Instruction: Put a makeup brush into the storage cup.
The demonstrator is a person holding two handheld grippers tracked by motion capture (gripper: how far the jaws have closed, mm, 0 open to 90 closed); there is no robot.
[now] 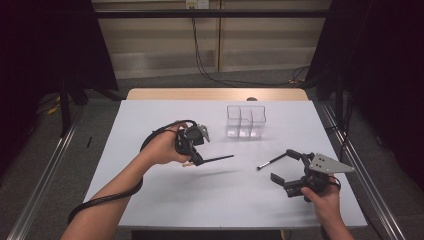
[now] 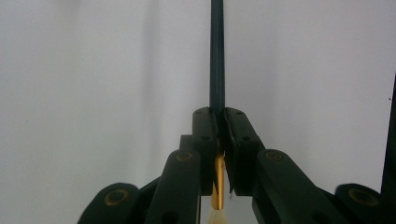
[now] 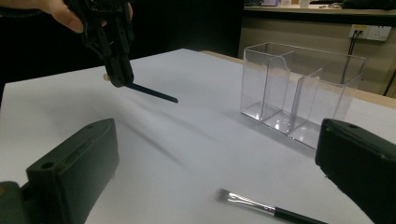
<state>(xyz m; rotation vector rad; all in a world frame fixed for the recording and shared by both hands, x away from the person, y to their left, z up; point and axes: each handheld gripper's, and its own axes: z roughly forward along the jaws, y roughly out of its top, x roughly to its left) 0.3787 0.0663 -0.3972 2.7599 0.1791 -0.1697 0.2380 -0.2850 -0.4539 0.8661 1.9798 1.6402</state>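
Note:
My left gripper (image 1: 196, 157) hovers over the middle of the white table (image 1: 160, 200), shut on a makeup brush (image 1: 217, 159) whose dark handle sticks out to the right. In the left gripper view the jaws clamp the handle (image 2: 217, 56) just above its gold ferrule (image 2: 218, 182). A second, smaller brush (image 1: 272, 161) lies flat on the table, bristles toward the left. My right gripper (image 1: 284, 166) is at the right front, open, its jaws spread either side of that brush (image 3: 261, 207) and apart from it. The left gripper (image 3: 114, 51) with its brush (image 3: 152, 93) also appears farther off.
A clear acrylic organiser (image 1: 245, 120) with three compartments stands toward the back of the table, right of centre, and nothing lies in it (image 3: 299, 84). Cables trail from both grippers. Metal rails run along the floor on both sides of the table.

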